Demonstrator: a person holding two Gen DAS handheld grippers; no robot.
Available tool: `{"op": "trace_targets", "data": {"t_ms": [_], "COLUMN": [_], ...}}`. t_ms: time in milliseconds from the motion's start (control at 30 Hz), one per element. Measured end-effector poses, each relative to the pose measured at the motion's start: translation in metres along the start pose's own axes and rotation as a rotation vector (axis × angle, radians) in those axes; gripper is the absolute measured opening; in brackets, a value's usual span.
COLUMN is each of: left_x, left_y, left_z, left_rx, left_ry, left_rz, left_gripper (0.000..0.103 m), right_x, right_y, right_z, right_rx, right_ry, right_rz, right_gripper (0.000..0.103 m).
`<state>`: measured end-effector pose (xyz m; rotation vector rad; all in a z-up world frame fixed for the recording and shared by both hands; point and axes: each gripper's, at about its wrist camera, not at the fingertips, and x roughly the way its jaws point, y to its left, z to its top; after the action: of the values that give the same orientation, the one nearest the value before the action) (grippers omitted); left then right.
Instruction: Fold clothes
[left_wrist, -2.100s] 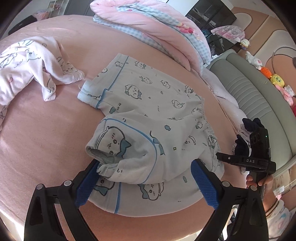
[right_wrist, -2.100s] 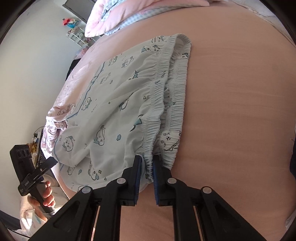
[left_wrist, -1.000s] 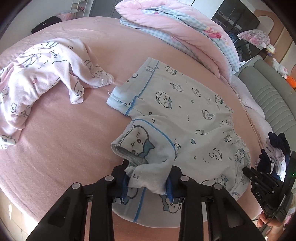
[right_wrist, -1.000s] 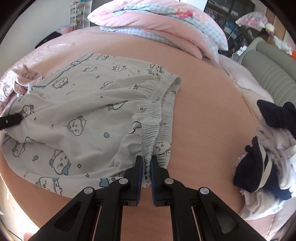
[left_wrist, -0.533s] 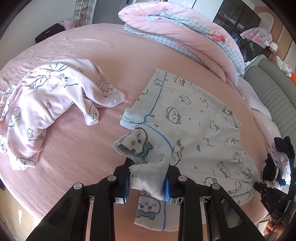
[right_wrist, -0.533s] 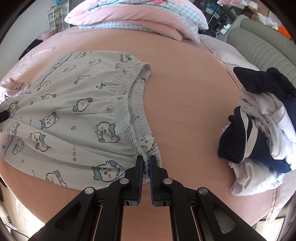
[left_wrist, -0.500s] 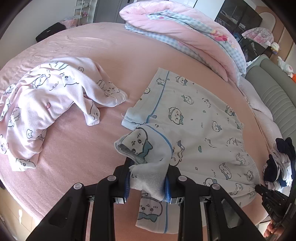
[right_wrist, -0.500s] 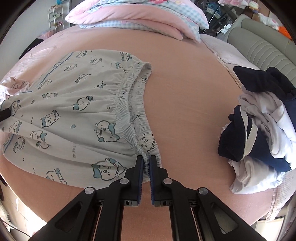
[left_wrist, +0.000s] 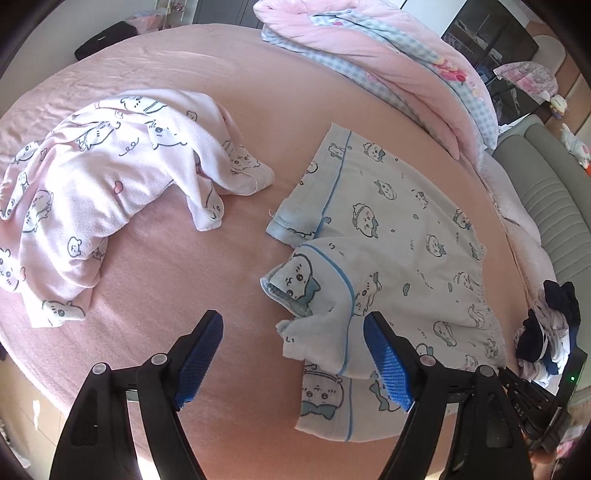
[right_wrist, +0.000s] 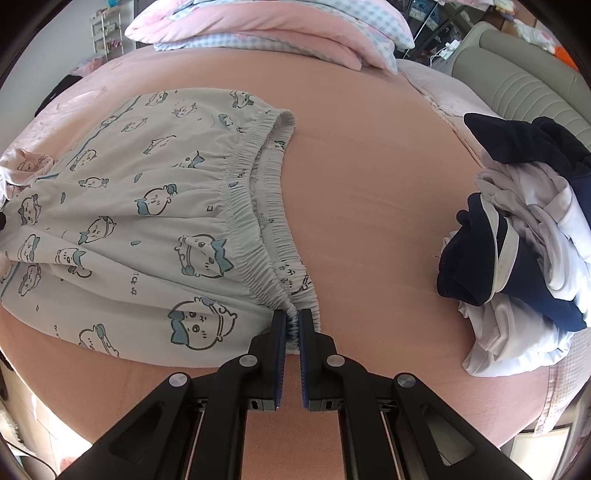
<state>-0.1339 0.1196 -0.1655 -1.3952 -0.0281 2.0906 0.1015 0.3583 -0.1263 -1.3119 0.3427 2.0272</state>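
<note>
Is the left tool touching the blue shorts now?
Apart. The left wrist view shows the left tool open, with bare pink sheet between its fingers and the crumpled leg of the blue shorts.

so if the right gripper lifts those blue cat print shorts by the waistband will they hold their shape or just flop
Probably flop: the shorts are thin cloth, already rumpled at the hem fold. The gathered waistband looks stretchy, so it may sag from the right gripper. Likely light, and apt to drag on the pink sheet.

Pink bed (left_wrist: 155, 362), blue cartoon-print shorts (left_wrist: 399, 236), pink pyjamas (left_wrist: 92, 184), folded quilt (left_wrist: 388, 62), dark-and-white clothes pile (right_wrist: 524, 221)
</note>
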Motion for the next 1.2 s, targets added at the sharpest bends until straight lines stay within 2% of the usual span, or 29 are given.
{"op": "trace_targets", "data": {"t_ms": [133,333,367,433,500,667,833,1000,1200], "left_x": [-0.003,-0.014,-0.013,-0.011,-0.008,-0.010,-0.010,-0.011,-0.010], "left_y": [0.001,0.001,0.001,0.002,0.003,0.004,0.008,0.008,0.003], "left_z": [-0.012,-0.028,-0.030,-0.033,-0.036,-0.043,-0.054,-0.060,-0.063], "left_rx": [-0.026,-0.023,-0.017,-0.016,-0.026,-0.061,-0.126,-0.138,-0.126], "left_ry": [0.042,0.052,0.057,0.072,0.084,0.088,0.097,0.099,0.099], "left_rz": [-0.026,-0.019,-0.017,-0.021,-0.026,-0.062,-0.122,-0.133,-0.138], "left_gripper": [0.080,0.080,0.080,0.080,0.080,0.080,0.080,0.080,0.081], "right_x": [-0.003,-0.012,-0.012,-0.015,-0.022,-0.025,-0.022,-0.011,0.000], "right_y": [-0.004,-0.033,-0.036,-0.038,-0.036,-0.035,-0.039,-0.040,-0.036], "right_z": [-0.002,-0.012,-0.013,-0.018,-0.027,-0.036,-0.049,-0.060,-0.068], "right_rx": [0.026,0.244,0.261,0.273,0.264,0.311,0.438,0.543,0.641], "right_ry": [-0.026,-0.042,-0.033,-0.026,-0.033,-0.005,0.018,0.058,0.077], "right_rz": [0.019,0.191,0.183,0.162,0.139,0.190,0.317,0.471,0.566], "right_gripper": [0.005,0.007,0.010,0.029,0.034,0.035,0.035,0.035,0.036]}}
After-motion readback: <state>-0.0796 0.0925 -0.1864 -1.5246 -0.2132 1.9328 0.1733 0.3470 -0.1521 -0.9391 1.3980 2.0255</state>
